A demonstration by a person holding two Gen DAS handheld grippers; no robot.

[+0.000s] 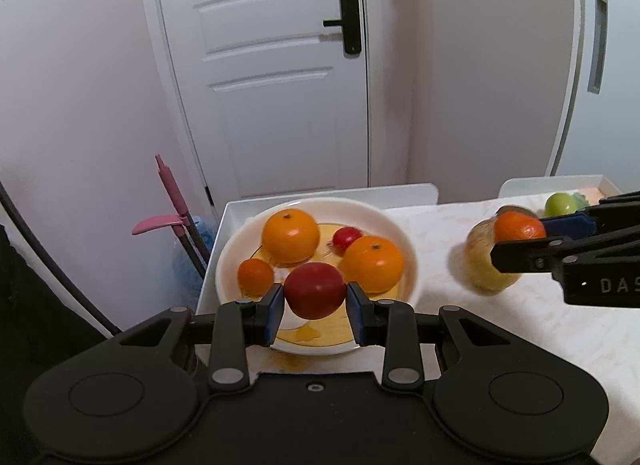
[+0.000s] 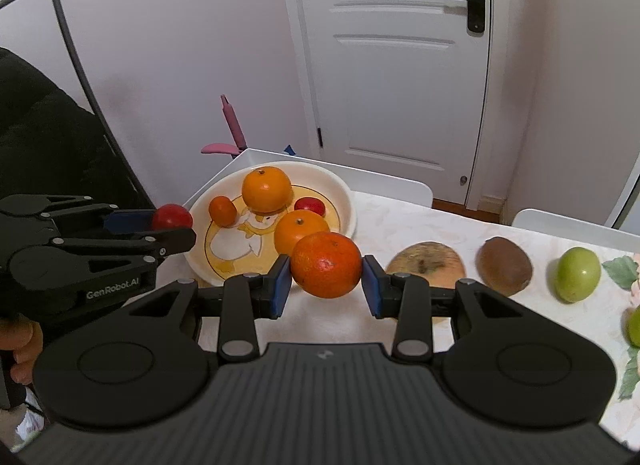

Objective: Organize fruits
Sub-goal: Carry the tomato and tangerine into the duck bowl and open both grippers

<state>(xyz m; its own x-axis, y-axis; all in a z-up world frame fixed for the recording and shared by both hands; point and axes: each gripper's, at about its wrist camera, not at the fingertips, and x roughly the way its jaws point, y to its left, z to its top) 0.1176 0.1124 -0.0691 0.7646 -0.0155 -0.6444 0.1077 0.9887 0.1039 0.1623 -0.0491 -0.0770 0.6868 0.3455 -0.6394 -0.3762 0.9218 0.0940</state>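
Observation:
My left gripper (image 1: 315,299) is shut on a dark red round fruit (image 1: 315,290), held over the near rim of a white plate (image 1: 404,241). The plate carries two large oranges (image 1: 290,235) (image 1: 374,263), a small tangerine (image 1: 255,276) and a small red fruit (image 1: 347,237). My right gripper (image 2: 326,279) is shut on a deep orange tangerine (image 2: 326,264), held above the table just right of the plate (image 2: 346,201). In the right wrist view the left gripper (image 2: 176,231) shows at the left with the red fruit (image 2: 172,217).
On the pale patterned tablecloth (image 2: 420,221) lie a yellow-brown fruit (image 2: 426,263), a brown kiwi (image 2: 505,266) and a green fruit (image 2: 579,274) in a row. A white door (image 1: 276,65) stands behind. Pink-handled tools (image 1: 172,201) lean left of the table. White chair backs (image 2: 400,185) edge the far side.

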